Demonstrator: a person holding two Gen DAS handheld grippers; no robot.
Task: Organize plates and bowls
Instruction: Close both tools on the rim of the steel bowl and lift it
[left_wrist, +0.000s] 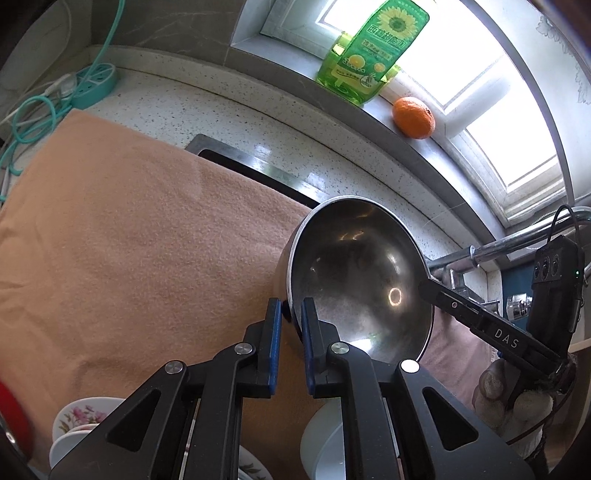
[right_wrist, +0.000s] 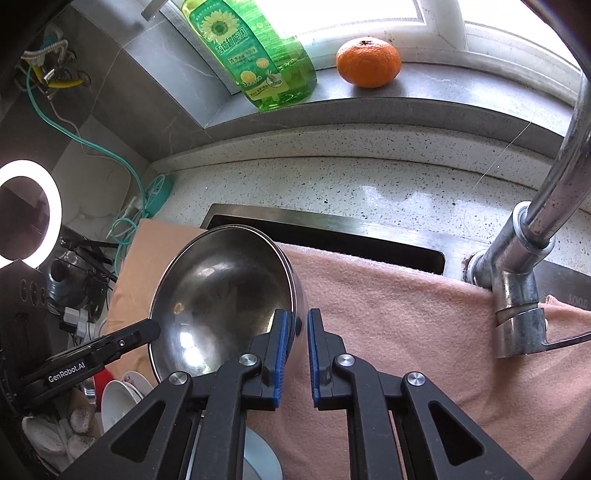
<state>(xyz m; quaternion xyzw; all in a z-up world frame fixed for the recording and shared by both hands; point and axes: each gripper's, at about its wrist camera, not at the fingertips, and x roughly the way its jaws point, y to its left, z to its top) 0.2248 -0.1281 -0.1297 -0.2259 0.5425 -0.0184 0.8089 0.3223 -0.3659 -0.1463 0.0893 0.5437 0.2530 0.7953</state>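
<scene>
Both grippers hold one steel bowl (left_wrist: 358, 280) by opposite rim edges: left gripper (left_wrist: 291, 321) jaws pinched narrow on the near rim, right gripper (right_wrist: 295, 332) jaws likewise. The bowl sits tilted, empty and shiny, above the cloth (left_wrist: 129, 240). Placement remains; other dishes (right_wrist: 118, 402) below the jaws await sorting.

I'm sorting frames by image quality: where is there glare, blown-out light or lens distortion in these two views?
Left wrist view: the window is blown out white, bright spots glint inside the steel bowl, and the sill curves with fisheye bend. Right wrist view: the window is overexposed, the ring light glares, and the bowl shows a highlight.
</scene>
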